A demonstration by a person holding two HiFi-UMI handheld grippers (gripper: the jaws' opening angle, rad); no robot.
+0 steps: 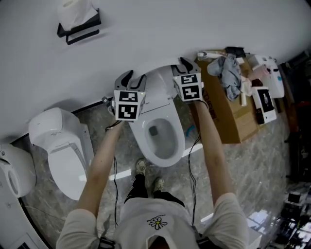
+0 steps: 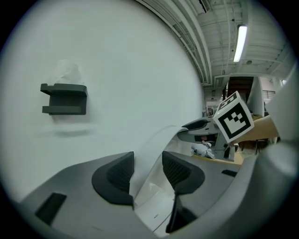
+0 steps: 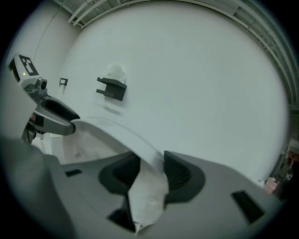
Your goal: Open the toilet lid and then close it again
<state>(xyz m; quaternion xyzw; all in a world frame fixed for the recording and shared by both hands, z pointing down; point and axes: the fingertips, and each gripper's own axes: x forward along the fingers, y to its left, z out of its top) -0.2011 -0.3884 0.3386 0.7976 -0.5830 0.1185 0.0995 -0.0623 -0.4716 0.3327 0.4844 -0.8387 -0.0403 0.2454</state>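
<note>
The white plastic toilet lid is held raised. Its side edges are pinched by the left gripper and right gripper.

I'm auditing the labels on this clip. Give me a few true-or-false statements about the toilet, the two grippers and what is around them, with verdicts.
1. The toilet lid is raised and the bowl is exposed. True.
2. Only the right gripper has the lid's edge between its jaws. False: the left gripper has it too.
3. The black holder on the wall is empty. False: white tissue sits in it.
4. A cardboard box stands beside the toilet, on the person's right. True.
5. The second toilet, on the person's left, has its lid up. False: its lid is down.
</note>
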